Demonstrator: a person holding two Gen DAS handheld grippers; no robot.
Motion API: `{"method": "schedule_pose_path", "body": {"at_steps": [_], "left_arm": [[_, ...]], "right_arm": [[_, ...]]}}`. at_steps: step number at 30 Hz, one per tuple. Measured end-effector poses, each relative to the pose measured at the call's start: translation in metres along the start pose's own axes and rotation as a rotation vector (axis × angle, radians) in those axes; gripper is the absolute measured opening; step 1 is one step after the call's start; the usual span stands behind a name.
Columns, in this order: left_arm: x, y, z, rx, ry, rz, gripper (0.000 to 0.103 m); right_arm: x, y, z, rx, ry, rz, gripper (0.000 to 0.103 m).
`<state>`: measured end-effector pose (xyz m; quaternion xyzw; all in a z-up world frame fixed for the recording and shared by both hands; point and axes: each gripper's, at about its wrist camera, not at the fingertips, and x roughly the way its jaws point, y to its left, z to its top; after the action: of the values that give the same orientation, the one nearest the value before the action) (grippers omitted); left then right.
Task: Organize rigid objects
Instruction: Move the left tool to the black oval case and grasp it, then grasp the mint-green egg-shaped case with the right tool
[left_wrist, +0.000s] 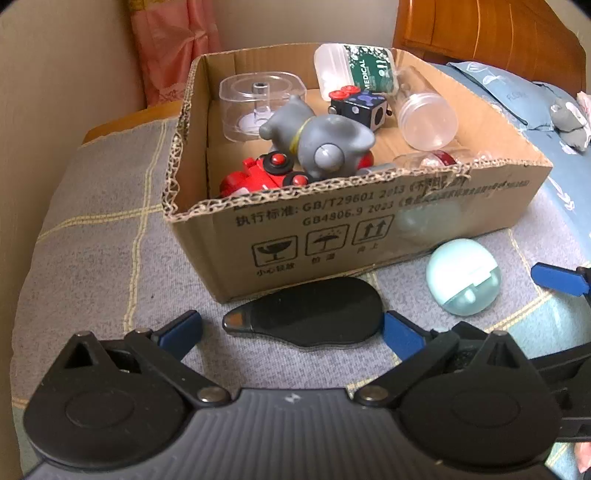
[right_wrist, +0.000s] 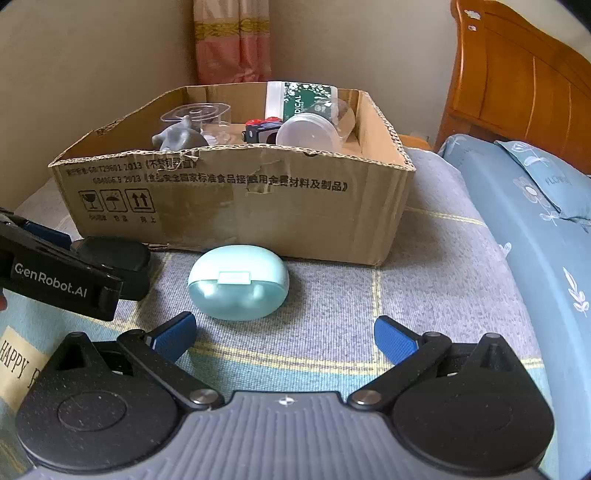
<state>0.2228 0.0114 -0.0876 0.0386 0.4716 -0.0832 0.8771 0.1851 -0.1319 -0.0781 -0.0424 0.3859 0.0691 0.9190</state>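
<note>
A cardboard box (left_wrist: 369, 229) stands on the bed and holds a grey elephant toy (left_wrist: 325, 140), a red toy car (left_wrist: 258, 177), a black cube (left_wrist: 360, 105), clear plastic jars (left_wrist: 424, 122) and a green medical pack (left_wrist: 369, 68). A flat black oval object (left_wrist: 310, 314) lies in front of the box, between the fingers of my open left gripper (left_wrist: 291, 332). A mint-green oval case (right_wrist: 238, 288) lies just ahead of my open right gripper (right_wrist: 284, 336); it also shows in the left wrist view (left_wrist: 463, 280).
The bed has a grey checked blanket (right_wrist: 424, 295). A blue floral pillow (right_wrist: 517, 206) lies at the right, with a wooden headboard (right_wrist: 517, 85) behind. A pink curtain (right_wrist: 232, 40) hangs behind the box. The left gripper body (right_wrist: 55, 273) sits left of the mint case.
</note>
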Motion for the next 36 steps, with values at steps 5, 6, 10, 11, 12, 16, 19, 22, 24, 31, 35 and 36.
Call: {"method": "schedule_pose_path", "body": {"at_steps": [5, 6, 10, 11, 12, 16, 19, 22, 24, 31, 35, 36], "left_arm": [[0.0, -0.001, 0.001, -0.029, 0.018, 0.018, 0.102], [0.0, -0.002, 0.001, -0.035, 0.02, 0.023, 0.103], [0.0, -0.003, 0.0, -0.069, -0.003, 0.041, 0.103], [0.0, -0.004, -0.003, -0.075, -0.02, 0.048, 0.103], [0.0, -0.004, -0.006, -0.084, -0.038, 0.054, 0.103], [-0.002, -0.008, -0.014, -0.123, -0.086, 0.086, 0.103], [-0.002, -0.013, -0.015, -0.16, -0.094, 0.113, 0.102], [-0.002, -0.018, -0.019, -0.157, -0.116, 0.112, 0.101], [-0.003, -0.018, -0.022, -0.159, -0.124, 0.113, 0.099], [-0.005, -0.019, -0.022, -0.148, -0.133, 0.11, 0.089], [-0.006, -0.019, -0.024, -0.14, -0.149, 0.106, 0.089], [-0.006, -0.018, -0.025, -0.139, -0.151, 0.103, 0.089]], "right_arm": [[0.002, -0.002, 0.003, -0.016, 0.015, 0.016, 0.103], [0.002, -0.002, 0.004, -0.018, 0.016, 0.017, 0.103], [0.002, -0.003, 0.004, -0.024, 0.016, 0.026, 0.103], [0.002, -0.003, 0.003, -0.025, 0.013, 0.026, 0.103], [0.001, -0.003, 0.002, -0.026, 0.009, 0.027, 0.103], [-0.001, -0.003, 0.0, -0.033, 0.011, 0.034, 0.103], [-0.002, -0.003, -0.001, -0.03, 0.01, 0.03, 0.103], [-0.004, -0.002, -0.004, -0.026, 0.003, 0.027, 0.103], [-0.005, -0.003, -0.005, -0.029, 0.002, 0.031, 0.103], [-0.008, -0.004, -0.008, -0.029, 0.001, 0.031, 0.103], [-0.007, -0.004, -0.008, -0.029, 0.005, 0.03, 0.103], [-0.007, -0.004, -0.007, -0.029, 0.006, 0.03, 0.103]]}}
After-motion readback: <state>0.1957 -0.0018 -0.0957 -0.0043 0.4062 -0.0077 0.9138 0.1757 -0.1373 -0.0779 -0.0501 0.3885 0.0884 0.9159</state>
